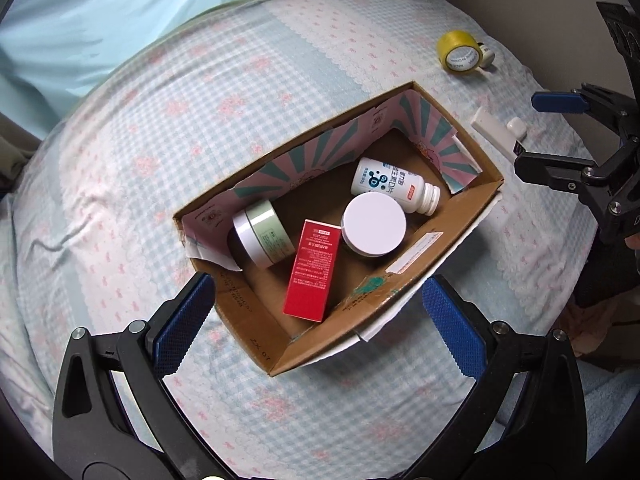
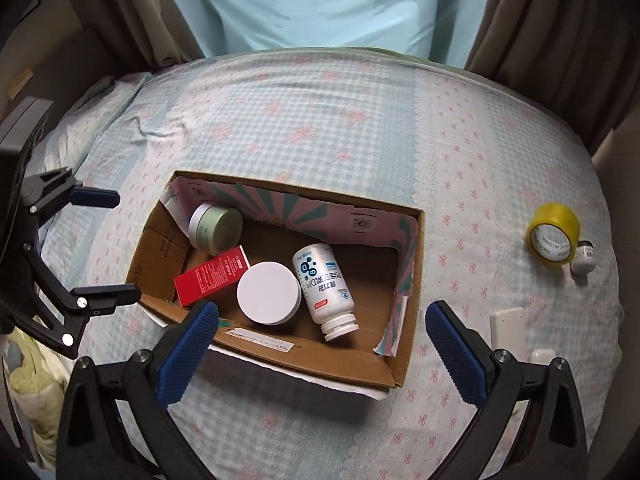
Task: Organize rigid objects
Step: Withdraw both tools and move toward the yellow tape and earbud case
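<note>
An open cardboard box (image 1: 440, 248) (image 2: 412, 280) lies on the bed. Inside it are a red carton (image 1: 314, 270) (image 2: 212, 276), a white-lidded jar (image 1: 374, 224) (image 2: 268, 292), a white pill bottle (image 1: 394, 184) (image 2: 324, 284) on its side and a green jar (image 1: 262, 236) (image 2: 214, 226). Outside it, to the right, lie a yellow tape roll (image 1: 460, 52) (image 2: 554, 240), a small white bottle (image 1: 487, 55) (image 2: 583, 258), a flat white bar (image 1: 494, 132) (image 2: 508, 332) and a small white piece (image 1: 517, 127) (image 2: 542, 356). My left gripper (image 1: 316, 320) (image 2: 122, 248) is open and empty above the box's near end. My right gripper (image 2: 320, 332) (image 1: 524, 132) is open and empty above the box's near wall.
The bed has a blue-and-pink checked sheet (image 1: 200, 100) (image 2: 320, 112). A person in a light blue top (image 2: 328, 0) stands at its far side, with brown curtains (image 2: 560, 40) behind. Crumpled cloth (image 2: 28, 380) lies at the lower left.
</note>
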